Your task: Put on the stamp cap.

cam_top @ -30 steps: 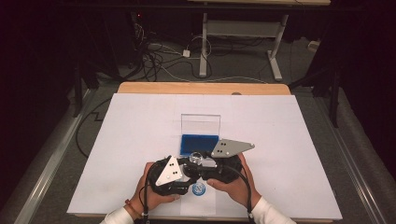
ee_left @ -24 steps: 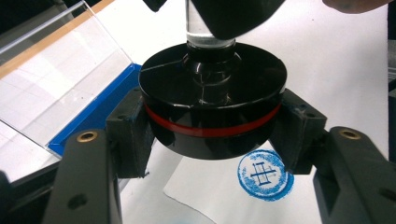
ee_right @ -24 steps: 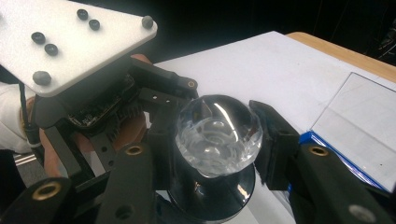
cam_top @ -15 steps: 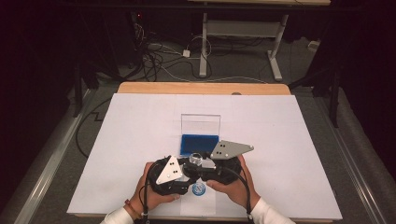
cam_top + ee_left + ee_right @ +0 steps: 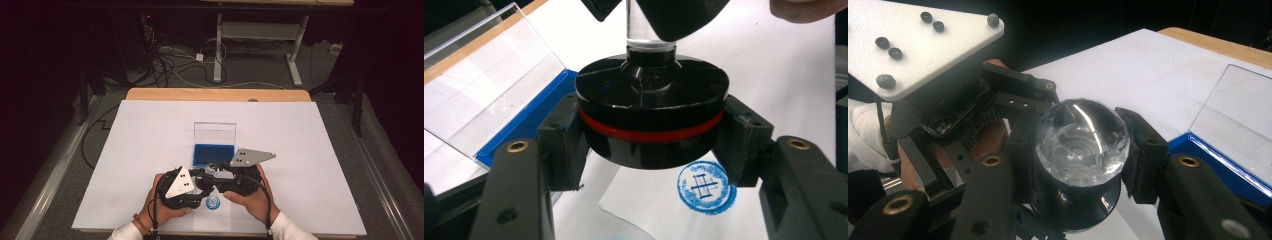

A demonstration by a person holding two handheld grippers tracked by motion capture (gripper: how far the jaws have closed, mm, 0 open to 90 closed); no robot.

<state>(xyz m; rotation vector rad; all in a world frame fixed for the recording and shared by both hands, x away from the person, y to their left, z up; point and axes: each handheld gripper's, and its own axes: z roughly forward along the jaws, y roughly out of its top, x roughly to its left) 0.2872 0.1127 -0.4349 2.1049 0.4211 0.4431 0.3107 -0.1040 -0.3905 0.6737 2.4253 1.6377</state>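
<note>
Stamp (image 5: pixel 651 117): black round base with red band, clear faceted knob (image 5: pixel 1082 142). Held above the table (image 5: pixel 125 165), near its front edge. Left gripper (image 5: pixel 651 150) clenched on the base; right gripper (image 5: pixel 1078 150) clenched on the knob. Blue round print (image 5: pixel 706 187) on paper below. Open ink pad case (image 5: pixel 214 150) just behind.

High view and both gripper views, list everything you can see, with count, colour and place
Stamp: one, black with a red band and clear faceted knob, held above the paper between both grippers.
Stamped mark: one, blue, round, on the paper under the stamp.
Ink pad case: one, blue pad, clear lid raised, mid-table beyond the grippers.
Table cover: one, white, over a wooden table.
Left gripper: one, black, shut on the stamp's base.
Right gripper: one, black, shut on the knob.
Hands: two, at the near edge.
</note>
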